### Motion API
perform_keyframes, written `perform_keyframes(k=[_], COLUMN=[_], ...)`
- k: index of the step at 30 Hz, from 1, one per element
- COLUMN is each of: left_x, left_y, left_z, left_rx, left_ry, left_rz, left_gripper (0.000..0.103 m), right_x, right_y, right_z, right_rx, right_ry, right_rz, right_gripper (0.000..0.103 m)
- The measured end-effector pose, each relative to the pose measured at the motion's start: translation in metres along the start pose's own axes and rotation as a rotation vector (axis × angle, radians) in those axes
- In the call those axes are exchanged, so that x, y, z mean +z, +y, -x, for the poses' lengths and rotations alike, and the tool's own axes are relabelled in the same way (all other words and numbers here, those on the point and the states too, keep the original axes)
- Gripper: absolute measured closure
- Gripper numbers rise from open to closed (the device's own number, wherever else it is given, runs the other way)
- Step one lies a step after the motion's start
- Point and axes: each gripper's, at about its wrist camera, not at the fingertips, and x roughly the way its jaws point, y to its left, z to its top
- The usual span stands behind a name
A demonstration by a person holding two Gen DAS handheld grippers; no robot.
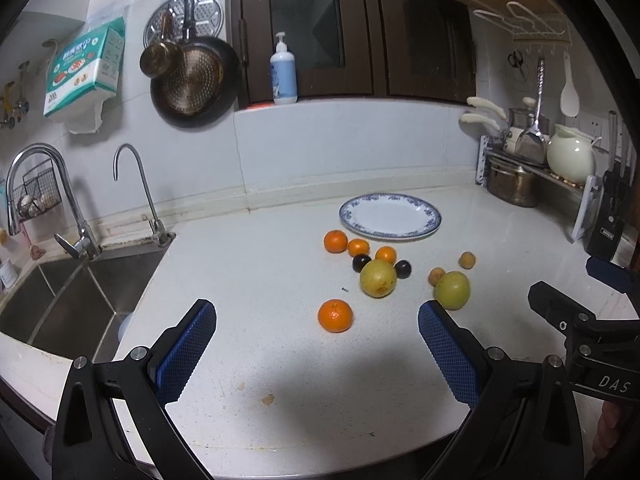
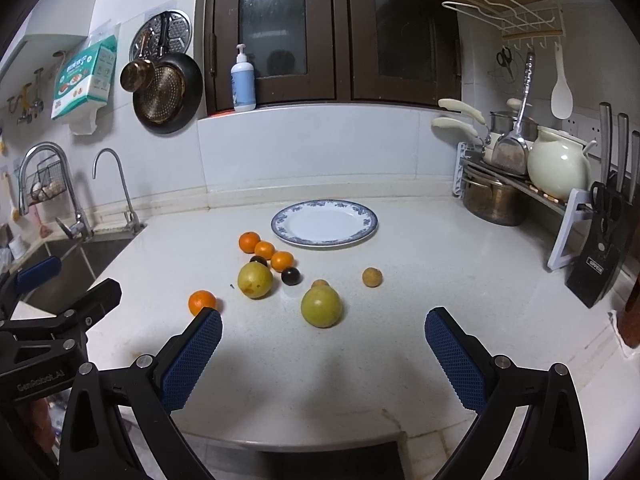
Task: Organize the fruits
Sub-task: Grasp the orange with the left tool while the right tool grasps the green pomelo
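Note:
A blue-rimmed white plate [image 1: 390, 216] [image 2: 325, 223] lies empty at the back of the white counter. In front of it lie several oranges, one nearest [image 1: 335, 315] [image 2: 202, 302], two yellow-green pears [image 1: 377, 278] [image 2: 321, 306], two dark plums [image 1: 403, 269] [image 2: 290, 276] and two small brown fruits [image 1: 467, 260] [image 2: 372, 277]. My left gripper [image 1: 317, 318] is open and empty, just short of the nearest orange. My right gripper [image 2: 323, 326] is open and empty, just short of a pear. Each gripper shows at the edge of the other's view.
A steel sink [image 1: 60, 300] with two taps is at the left. A rack with pots and a cream kettle [image 2: 558, 164] and a knife block [image 2: 600, 264] stand at the right. Pans hang on the wall; a soap bottle [image 2: 243, 80] stands on the sill.

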Motion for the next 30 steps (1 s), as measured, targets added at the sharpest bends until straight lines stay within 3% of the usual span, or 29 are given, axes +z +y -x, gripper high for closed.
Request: perform_keyframes(k=[10, 23, 30], left_x=[-0.008, -0.017, -0.022], left_y=[-0.002, -0.004, -0.008], left_z=[-0.048, -0.117, -0.143], left_rx=[0.000, -0.028, -0.062], left_ry=[0.090, 0.206, 0.260], left_rz=[-0.004, -0.037, -0.052], left_gripper=[0.015, 0.033, 0.037], right_x=[-0.003, -0.007, -0.013], right_y=[0.006, 0.007, 0.002], right_z=[-0.047, -0.114, -0.142], right_rx=[0.021, 0.014, 0.012], right_ry=[0.085, 0.194, 0.255], right_rz=[0.013, -0.004, -0.033], right_gripper=[0.001, 0.013, 0.022])
